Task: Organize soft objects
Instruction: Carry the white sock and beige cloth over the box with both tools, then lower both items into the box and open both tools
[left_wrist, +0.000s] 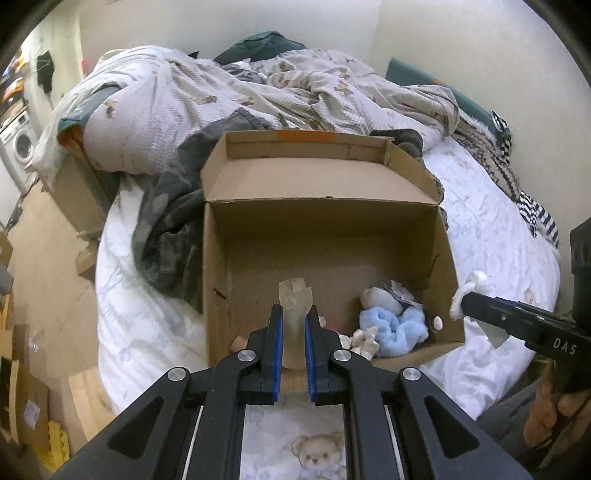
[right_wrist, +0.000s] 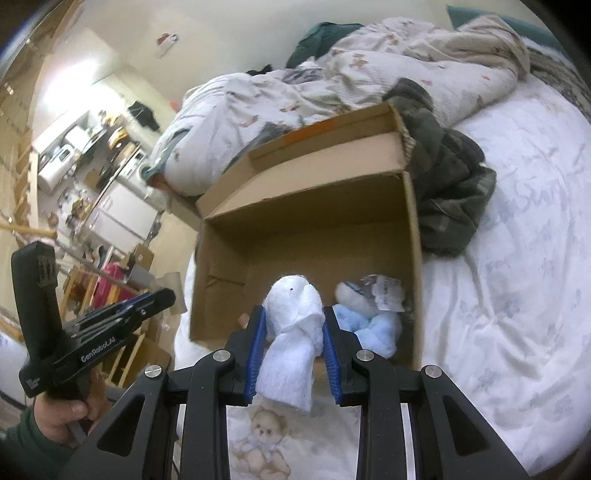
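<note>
An open cardboard box (left_wrist: 325, 206) (right_wrist: 306, 206) sits on the bed. In its near right corner lie a light blue plush (left_wrist: 391, 328) (right_wrist: 373, 325) and a white-grey plush with a paper tag (left_wrist: 380, 297) (right_wrist: 354, 291). My left gripper (left_wrist: 293, 314) hangs over the box's near edge, shut on a pale translucent soft piece (left_wrist: 293, 295) that stands upright between the blue pads. My right gripper (right_wrist: 293, 312) is shut on a white fluffy soft toy (right_wrist: 291, 354) above the same edge. Each gripper shows in the other's view: the right gripper (left_wrist: 463, 299) and the left gripper (right_wrist: 166, 295).
A crumpled bear-print duvet (left_wrist: 192, 107) and a dark grey blanket (right_wrist: 450, 192) lie behind and beside the box. White sheet (left_wrist: 491, 236) spreads to the right. The bed edge drops to a floor with cardboard pieces (left_wrist: 33, 398) at the left. A hand (right_wrist: 62, 413) holds the left gripper.
</note>
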